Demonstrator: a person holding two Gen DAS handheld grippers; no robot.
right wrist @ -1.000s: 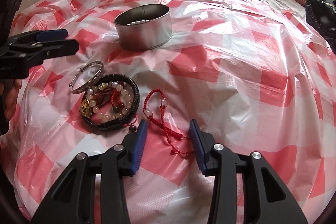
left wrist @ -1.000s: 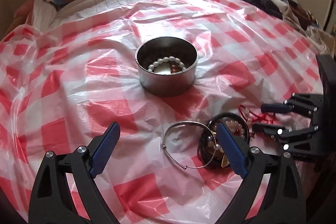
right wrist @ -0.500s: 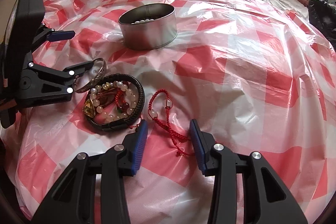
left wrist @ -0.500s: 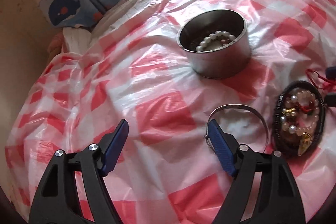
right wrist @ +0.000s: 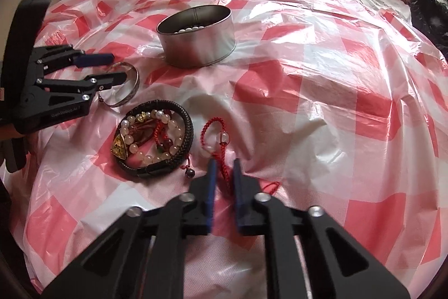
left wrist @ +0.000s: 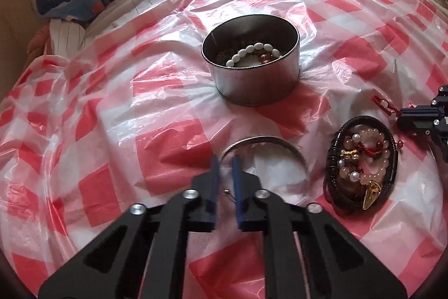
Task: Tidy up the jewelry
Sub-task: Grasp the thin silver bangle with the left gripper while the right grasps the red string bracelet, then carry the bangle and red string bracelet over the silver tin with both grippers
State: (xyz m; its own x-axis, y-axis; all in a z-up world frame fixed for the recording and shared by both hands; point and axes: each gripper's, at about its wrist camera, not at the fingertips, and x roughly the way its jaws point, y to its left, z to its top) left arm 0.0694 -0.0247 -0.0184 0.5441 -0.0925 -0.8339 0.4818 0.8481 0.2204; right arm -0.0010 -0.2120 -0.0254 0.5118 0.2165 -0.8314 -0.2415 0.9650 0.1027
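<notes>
Both my grippers are nearly closed: the left gripper (left wrist: 224,163) pinches the silver bangle's (left wrist: 275,143) rim, the right gripper (right wrist: 224,167) nips the red cord bracelet (right wrist: 214,135). The tin (left wrist: 252,80) sits at 12 o'clock, the bracelet pile (right wrist: 154,139) between. Thin bangle metal could slip out on lifting; the cord's tail might snag the plastic sheet (right wrist: 322,91) and drag it.

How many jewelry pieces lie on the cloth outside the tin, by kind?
Silver bangle: 1
Black braided bracelet: 1
Red cord bracelet: 1
Pale bead bracelets tangled inside the black one: cannot count exactly
Total: at least 4
</notes>
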